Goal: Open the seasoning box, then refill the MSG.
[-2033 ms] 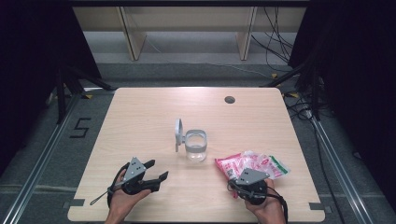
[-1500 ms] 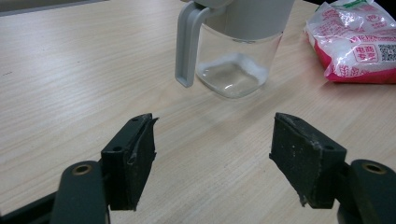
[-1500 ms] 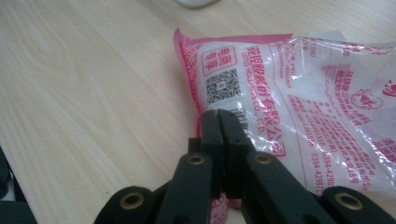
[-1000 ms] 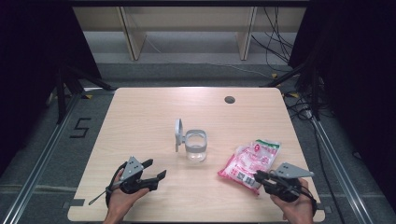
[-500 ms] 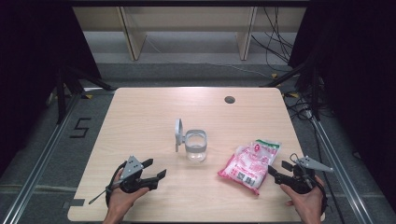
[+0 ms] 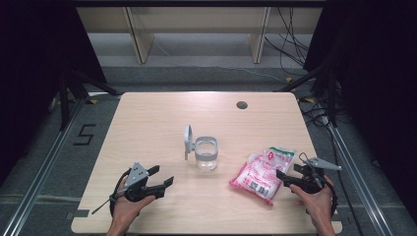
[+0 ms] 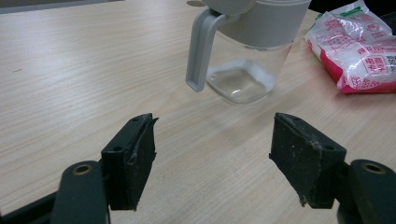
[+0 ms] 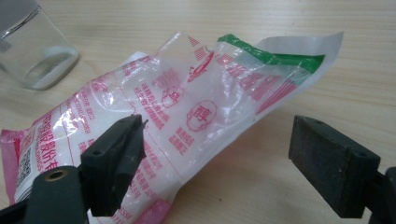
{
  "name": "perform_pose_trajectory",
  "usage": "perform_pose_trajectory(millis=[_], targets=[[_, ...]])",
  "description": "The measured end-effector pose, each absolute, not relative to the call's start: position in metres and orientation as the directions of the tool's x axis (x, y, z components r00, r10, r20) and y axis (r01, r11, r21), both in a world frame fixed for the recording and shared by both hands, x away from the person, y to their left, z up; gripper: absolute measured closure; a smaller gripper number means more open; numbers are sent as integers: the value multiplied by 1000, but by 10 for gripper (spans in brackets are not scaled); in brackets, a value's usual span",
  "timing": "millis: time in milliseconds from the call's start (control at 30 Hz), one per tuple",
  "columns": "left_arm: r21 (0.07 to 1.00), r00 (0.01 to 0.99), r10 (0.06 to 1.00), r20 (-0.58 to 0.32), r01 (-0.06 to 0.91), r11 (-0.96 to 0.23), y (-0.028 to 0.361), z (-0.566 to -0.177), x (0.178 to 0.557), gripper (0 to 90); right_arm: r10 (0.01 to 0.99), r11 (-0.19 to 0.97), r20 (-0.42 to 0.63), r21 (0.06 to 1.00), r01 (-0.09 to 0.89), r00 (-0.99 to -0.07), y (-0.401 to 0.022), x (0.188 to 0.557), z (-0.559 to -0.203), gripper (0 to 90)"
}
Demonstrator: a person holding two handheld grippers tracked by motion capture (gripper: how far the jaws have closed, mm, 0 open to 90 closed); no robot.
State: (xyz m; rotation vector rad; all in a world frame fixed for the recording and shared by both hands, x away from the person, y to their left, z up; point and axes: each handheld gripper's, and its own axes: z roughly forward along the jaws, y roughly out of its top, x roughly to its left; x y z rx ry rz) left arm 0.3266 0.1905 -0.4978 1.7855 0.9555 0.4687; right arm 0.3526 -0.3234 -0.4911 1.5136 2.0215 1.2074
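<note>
**Bag released beside the jar, both sets of jaws spread**

Dark curtains and a grey floor with cables frame the pale wooden surface [image 6: 162, 118], which takes up the middle of the high view. A small dark round mark [image 6: 241, 104] sits near its upper right.

Largest of the things on it is the pink-and-white plastic bag [image 6: 260, 173], lying flat at the lower right of the high view, its green-edged top end pointing toward the upper right. In the right gripper view the film is crinkled and glossy, with white grains showing through it. Left of it, well apart, stands the clear jar [image 6: 206, 153] with a grey collar and its grey lid [image 6: 188, 141] tipped up on the left side; in the left gripper view the jar looks nearly empty.

The right gripper [image 6: 284, 178] rests at the bag's lower right edge. Its jaws have just been opening and now stand wide; in its own view the bag's edge lies between them, with neither pad pressing on it. The left gripper [image 6: 164, 176], at the lower left, points toward the jar with jaws spread on nothing.

The bag will likely handle as soft and floppy, moderately weighty from its contents, and slippery on the film. The flat sealed strip at the green end, or a corner, seems the surest place to pinch; gripped mid-body, the grains would probably shift and the bag sag.
</note>
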Motion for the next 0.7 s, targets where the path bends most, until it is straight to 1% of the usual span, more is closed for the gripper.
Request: perform_pose_trajectory(millis=[67, 133, 167, 200, 233, 267, 300, 333, 367, 400, 433, 467, 500, 533, 567, 600, 633, 667, 700], targets=[[905, 606, 787, -113, 390, -170, 191, -498, 327, 300, 900, 77, 213, 781, 619, -380, -322, 355, -491, 193], [905, 608, 786, -112, 389, -172, 191, -498, 327, 300, 903, 92, 193, 785, 613, -383, -321, 359, -492, 193], [904, 609, 785, -111, 390, -174, 191, -498, 327, 300, 902, 43, 245, 768, 638, -356, -317, 358, -491, 194], [905, 612, 783, -113, 389, -173, 190, -498, 327, 299, 895, 74, 224, 780, 622, -387, -319, 362, -493, 197], [907, 607, 785, -124, 391, -159, 188, -499, 327, 300, 896, 71, 227, 775, 628, -382, -318, 364, -493, 201], [904, 611, 783, -114, 390, -173, 189, -499, 327, 299, 898, 46, 253, 758, 650, -359, -315, 364, -492, 205], [904, 609, 785, -115, 391, -171, 189, -499, 326, 299, 896, 40, 254, 771, 636, -364, -314, 366, -494, 212], [904, 613, 782, -116, 391, -172, 188, -499, 327, 299, 889, 86, 222, 777, 624, -400, -317, 369, -494, 222], [905, 614, 781, -114, 389, -174, 188, -499, 327, 299, 899, 67, 236, 759, 648, -369, -313, 369, -494, 232], [904, 615, 781, -114, 389, -174, 188, -499, 327, 300, 897, 107, 198, 770, 629, -395, -316, 372, -495, 245], [904, 614, 781, -113, 389, -175, 188, -499, 326, 299, 885, 95, 221, 775, 625, -409, -315, 373, -495, 267], [905, 616, 780, -112, 388, -177, 188, -499, 326, 299, 898, 68, 240, 753, 654, -369, -311, 372, -494, 296], [905, 613, 782, -109, 388, -177, 188, -499, 326, 299, 895, 99, 205, 775, 624, -397, -313, 376, -497, 334], [905, 612, 783, -110, 388, -176, 188, -499, 327, 299, 888, 113, 201, 776, 621, -414, -314, 377, -496, 356], [904, 613, 782, -112, 390, -176, 188, -499, 327, 299, 884, 82, 232, 777, 625, -405, -312, 376, -496, 374], [903, 611, 784, -113, 391, -175, 188, -500, 326, 299, 885, 78, 239, 771, 633, -399, -311, 376, -495, 398], [903, 613, 782, -114, 392, -176, 188, -500, 326, 299, 887, 91, 226, 769, 632, -403, -312, 377, -495, 416], [903, 612, 782, -114, 393, -176, 188, -500, 326, 299, 886, 126, 188, 781, 612, -423, -314, 379, -496, 427], [903, 614, 782, -110, 390, -180, 187, -500, 326, 298, 888, 89, 232, 760, 644, -396, -312, 377, -495, 435]])
